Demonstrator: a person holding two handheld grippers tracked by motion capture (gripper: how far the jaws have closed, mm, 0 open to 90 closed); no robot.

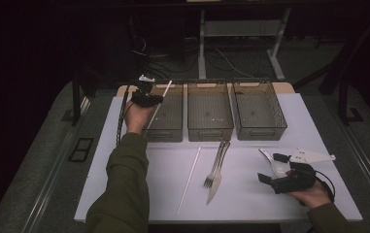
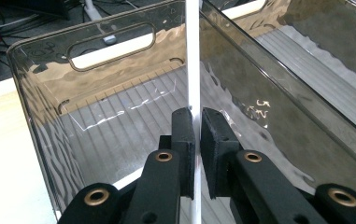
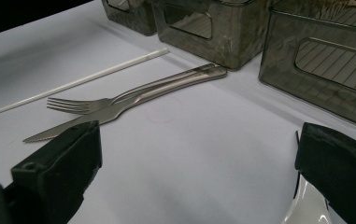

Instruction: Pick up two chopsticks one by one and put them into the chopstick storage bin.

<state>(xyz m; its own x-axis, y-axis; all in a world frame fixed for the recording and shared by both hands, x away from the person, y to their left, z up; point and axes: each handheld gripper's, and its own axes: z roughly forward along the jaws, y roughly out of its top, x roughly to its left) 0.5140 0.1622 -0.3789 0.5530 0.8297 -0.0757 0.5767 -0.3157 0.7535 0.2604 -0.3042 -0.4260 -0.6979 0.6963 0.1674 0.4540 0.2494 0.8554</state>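
Fork (image 1: 215, 165) on knife (image 1: 216, 183), before bins (image 1: 210, 131)

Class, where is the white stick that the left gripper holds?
In the high view, far left: the stick is clamped in the left gripper over the leftmost bin.

Non-task items: a second white straw (image 1: 189, 178) lying on the table (image 1: 250, 204); a fork (image 1: 216, 165) and a knife (image 1: 217, 182) touching side by side at centre; the middle bin (image 1: 210, 116) and right bin (image 1: 259, 115) beyond them.
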